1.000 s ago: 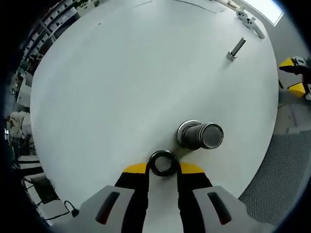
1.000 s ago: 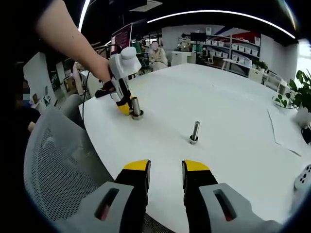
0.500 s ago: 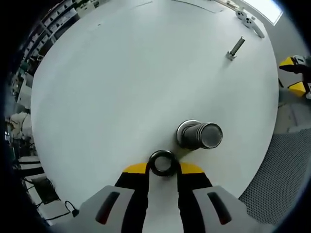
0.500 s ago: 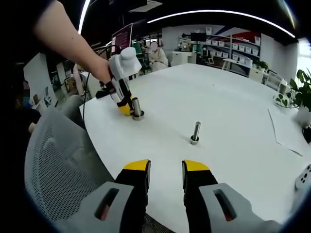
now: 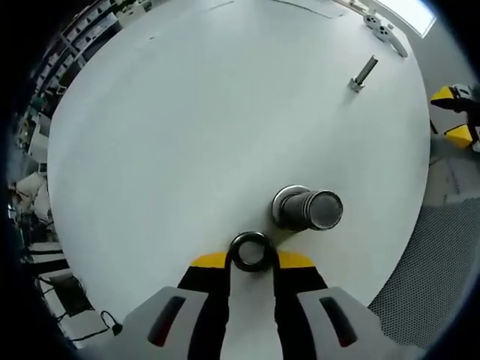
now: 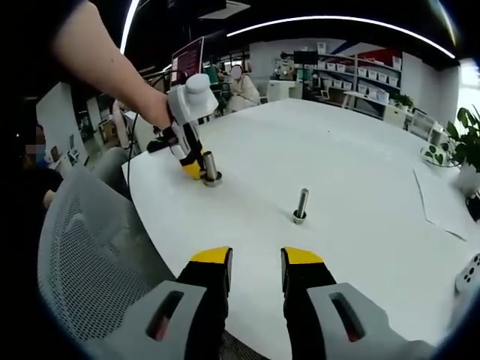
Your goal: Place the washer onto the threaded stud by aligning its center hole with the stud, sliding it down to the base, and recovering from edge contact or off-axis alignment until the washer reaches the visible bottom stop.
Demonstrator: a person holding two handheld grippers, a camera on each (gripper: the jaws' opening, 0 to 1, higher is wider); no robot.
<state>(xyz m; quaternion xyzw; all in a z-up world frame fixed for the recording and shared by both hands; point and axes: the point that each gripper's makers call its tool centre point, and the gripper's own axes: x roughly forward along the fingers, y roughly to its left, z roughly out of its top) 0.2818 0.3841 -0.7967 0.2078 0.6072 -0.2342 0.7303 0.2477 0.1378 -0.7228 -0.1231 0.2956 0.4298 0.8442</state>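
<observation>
1. In the left gripper view, the left tongs (image 5: 252,259) are clamped on a dark washer (image 5: 251,252), pinched by its rim between the yellow tips at the lower centre of the frame. Its centre hole faces the camera.

2. The threaded stud (image 5: 312,209) stands just up and right of the washer on the white counter (image 5: 187,120). Its flat top is turned toward the lens and a bright flange shows at its foot. The washer sits beside the stud, not over it; whether the two touch cannot be told.

3. To do this step well, I judge the washer should be carried up and right until its hole rings the stud's top. It should be held level, so the hole meets the stud square on.

4. If the rim catches the top edge, the fix is probably to lift off slightly, re-centre and lower again. Pressing down risks jamming it on the threads.

5. It should be let go only once the washer lies flat on the flange.

6. In the right gripper view, a person's bare forearm (image 6: 105,56) reaches down from the upper left, the left tongs pointing steeply down at the stud's foot.

7. The right tongs (image 6: 257,264) stand apart and hold nothing, at the bottom centre, well away from the work. A second, slimmer stud (image 6: 301,205) stands mid-frame.
</observation>
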